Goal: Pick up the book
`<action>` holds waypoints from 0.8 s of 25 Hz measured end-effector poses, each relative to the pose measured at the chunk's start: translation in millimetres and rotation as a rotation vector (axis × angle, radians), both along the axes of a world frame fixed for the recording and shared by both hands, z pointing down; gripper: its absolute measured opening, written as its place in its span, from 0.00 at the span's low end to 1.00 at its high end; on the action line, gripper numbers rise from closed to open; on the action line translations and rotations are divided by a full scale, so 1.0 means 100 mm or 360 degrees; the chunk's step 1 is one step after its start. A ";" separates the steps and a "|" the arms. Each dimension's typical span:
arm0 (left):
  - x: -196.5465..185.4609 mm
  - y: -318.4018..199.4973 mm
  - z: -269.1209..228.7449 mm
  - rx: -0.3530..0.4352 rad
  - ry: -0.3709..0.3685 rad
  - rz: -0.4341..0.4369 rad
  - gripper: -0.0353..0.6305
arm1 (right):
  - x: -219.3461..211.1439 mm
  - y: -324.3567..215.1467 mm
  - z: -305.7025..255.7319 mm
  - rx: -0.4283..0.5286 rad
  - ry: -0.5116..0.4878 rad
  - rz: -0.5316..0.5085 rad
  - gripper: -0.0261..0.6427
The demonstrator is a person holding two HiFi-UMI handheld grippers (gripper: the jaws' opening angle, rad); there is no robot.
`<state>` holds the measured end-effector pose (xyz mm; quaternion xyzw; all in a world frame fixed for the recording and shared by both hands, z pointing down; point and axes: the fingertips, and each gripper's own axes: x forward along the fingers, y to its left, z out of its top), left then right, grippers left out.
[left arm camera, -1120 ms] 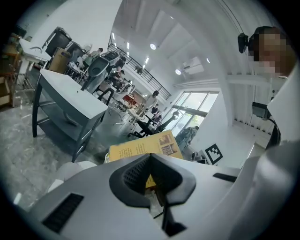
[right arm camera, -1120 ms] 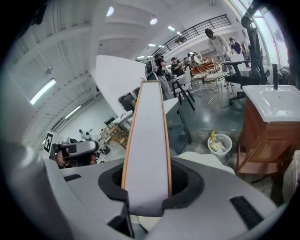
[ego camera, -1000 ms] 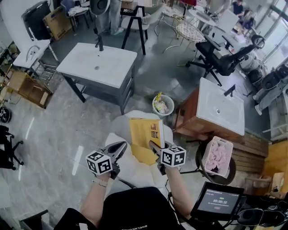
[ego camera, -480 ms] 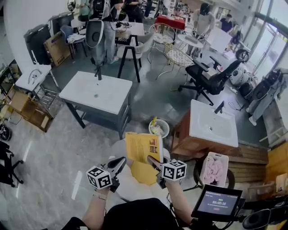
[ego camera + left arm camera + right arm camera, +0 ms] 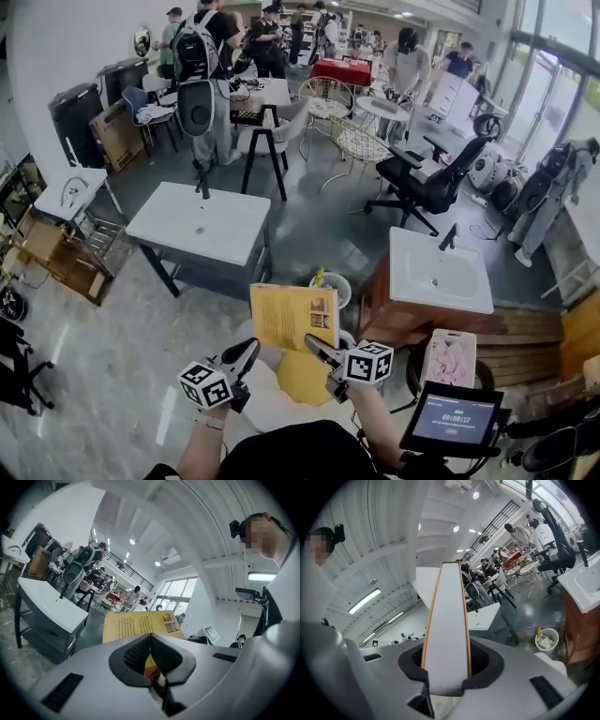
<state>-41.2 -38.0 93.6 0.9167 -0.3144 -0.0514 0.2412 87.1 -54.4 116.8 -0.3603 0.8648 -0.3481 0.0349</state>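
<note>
The book [image 5: 293, 316] has a yellow cover and stands lifted in front of me, cover facing me. My right gripper [image 5: 317, 347] is shut on its lower right edge. In the right gripper view the white page block [image 5: 447, 620] with orange cover edges runs up from between the jaws of the right gripper [image 5: 446, 677]. My left gripper [image 5: 247, 353] is shut and holds nothing, just left of the book and apart from it. In the left gripper view the book [image 5: 140, 623] shows beyond the left gripper's [image 5: 150, 641] closed jaws.
A yellow sheet [image 5: 302, 377] lies on a white round seat [image 5: 267, 398] below the book. White sink cabinets stand at left [image 5: 199, 223] and right [image 5: 441, 272]. A wastebasket [image 5: 330, 286], a basket of pink cloth [image 5: 448, 361] and a tablet [image 5: 454, 419] are near. Several people stand at the back.
Both grippers have risen, and the book has gone up with the right one, off the white seat. The head view has tilted up, showing more of the room.
</note>
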 end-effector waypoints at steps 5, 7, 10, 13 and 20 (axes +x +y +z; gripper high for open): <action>-0.02 -0.06 -0.27 0.0078 0.0010 -0.0012 0.08 | 0.06 0.01 -0.28 0.0093 -0.0032 -0.0009 0.28; -0.03 -0.08 -0.33 0.0091 0.0040 -0.0013 0.08 | 0.07 -0.01 -0.34 0.0125 -0.0047 -0.0013 0.28; 0.00 -0.05 -0.37 0.0117 0.0049 0.0009 0.08 | 0.09 0.00 -0.37 0.0157 -0.0071 -0.0016 0.28; 0.02 -0.02 -0.42 0.0146 0.0029 0.0018 0.08 | 0.08 0.02 -0.40 0.0179 -0.0080 -0.0033 0.28; 0.02 -0.01 -0.48 0.0123 0.0014 -0.0002 0.07 | 0.02 0.03 -0.43 0.0205 -0.0073 -0.0054 0.28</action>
